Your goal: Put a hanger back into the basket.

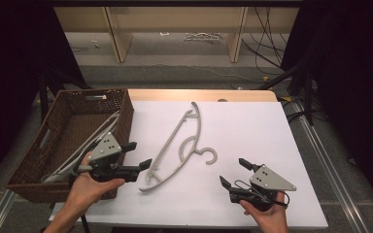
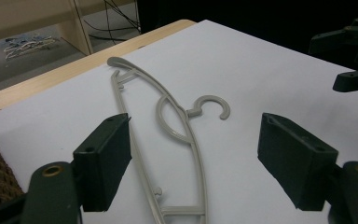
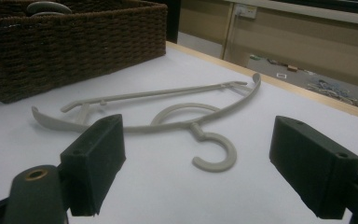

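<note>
High view: a grey hanger (image 1: 182, 145) lies flat on the white desk (image 1: 252, 131), right of a wicker basket (image 1: 73, 111). The left tool (image 1: 138, 154) sits just beside its lower end, the right tool (image 1: 233, 172) nearby.
Left gripper view: jaws wide, empty, hanger (image 2: 186, 135) between them.
Right gripper view: jaws wide, empty, hanger (image 3: 200, 128) ahead.

Table (image 1: 252, 204) topped with a white sheet, wooden edge bare at the far side. Beyond the table: grey floor (image 1: 175, 53), pale wooden frame legs (image 1: 118, 36), loose black cables (image 1: 267, 43). Black curtains (image 1: 9, 73) flank the table on both sides.
</note>
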Demonstrator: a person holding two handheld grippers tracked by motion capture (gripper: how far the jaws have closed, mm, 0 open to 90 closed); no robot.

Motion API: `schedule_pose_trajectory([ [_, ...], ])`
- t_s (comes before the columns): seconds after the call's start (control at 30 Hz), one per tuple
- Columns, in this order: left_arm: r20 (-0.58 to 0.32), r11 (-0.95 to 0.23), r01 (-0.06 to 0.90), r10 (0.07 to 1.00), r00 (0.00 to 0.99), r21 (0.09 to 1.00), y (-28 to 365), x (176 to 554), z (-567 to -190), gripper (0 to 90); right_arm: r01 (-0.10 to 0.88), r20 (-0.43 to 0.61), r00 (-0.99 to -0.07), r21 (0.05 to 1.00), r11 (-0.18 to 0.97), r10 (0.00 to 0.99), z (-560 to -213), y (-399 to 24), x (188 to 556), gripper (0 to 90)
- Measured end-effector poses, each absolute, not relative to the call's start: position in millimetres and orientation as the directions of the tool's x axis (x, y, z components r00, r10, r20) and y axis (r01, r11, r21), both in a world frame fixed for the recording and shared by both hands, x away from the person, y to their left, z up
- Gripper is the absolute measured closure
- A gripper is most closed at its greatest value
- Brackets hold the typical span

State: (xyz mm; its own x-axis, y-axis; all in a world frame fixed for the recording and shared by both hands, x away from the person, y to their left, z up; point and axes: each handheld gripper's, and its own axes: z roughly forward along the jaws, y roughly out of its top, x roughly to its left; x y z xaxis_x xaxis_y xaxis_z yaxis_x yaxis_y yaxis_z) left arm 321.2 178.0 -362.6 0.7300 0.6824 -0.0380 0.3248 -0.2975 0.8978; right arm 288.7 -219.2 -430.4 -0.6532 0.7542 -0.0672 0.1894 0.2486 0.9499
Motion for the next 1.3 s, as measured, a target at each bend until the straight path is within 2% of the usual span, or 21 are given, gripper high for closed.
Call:
schedule_pose_trajectory([
  [0.23, -0.045, -0.304, 0.331, 0.671, 0.740, 0.893, 168.8, 324.3, -369.5, 23.0, 0.182, -0.078, -0.647, 0.950, 0.252, 0.759, -430.8, -219.8, 289.5, 19.2],
  [0.93, -0.032, -0.370, 0.321, 0.610, 0.792, 0.872, 119.6, 344.3, -385.5, 22.6, 0.192, -0.070, -0.647, 0.949, 0.251, 0.759, -430.6, -220.6, 288.5, 19.2],
  [1.1, -0.002, -0.422, 0.308, 0.588, 0.809, 0.853, 107.6, 351.4, -391.0, 22.4, 0.196, -0.066, -0.650, 0.948, 0.251, 0.757, -430.4, -219.8, 288.0, 19.1],
  [1.2, -0.025, -0.415, 0.323, 0.581, 0.813, 0.851, 97.1, 357.4, -397.9, 20.7, 0.174, -0.086, -0.651, 0.950, 0.258, 0.755, -430.2, -219.5, 289.8, 18.9],
  [1.27, -0.023, -0.435, 0.331, 0.577, 0.816, 0.837, 91.8, 361.0, -400.7, 20.6, 0.195, -0.058, -0.659, 0.950, 0.245, 0.749, -430.5, -218.0, 289.5, 18.8],
  [1.3, -0.004, -0.454, 0.314, 0.563, 0.827, 0.834, 90.5, 363.9, -402.1, 20.6, 0.177, -0.081, -0.657, 0.950, 0.258, 0.750, -430.6, -218.9, 290.6, 18.7],
])
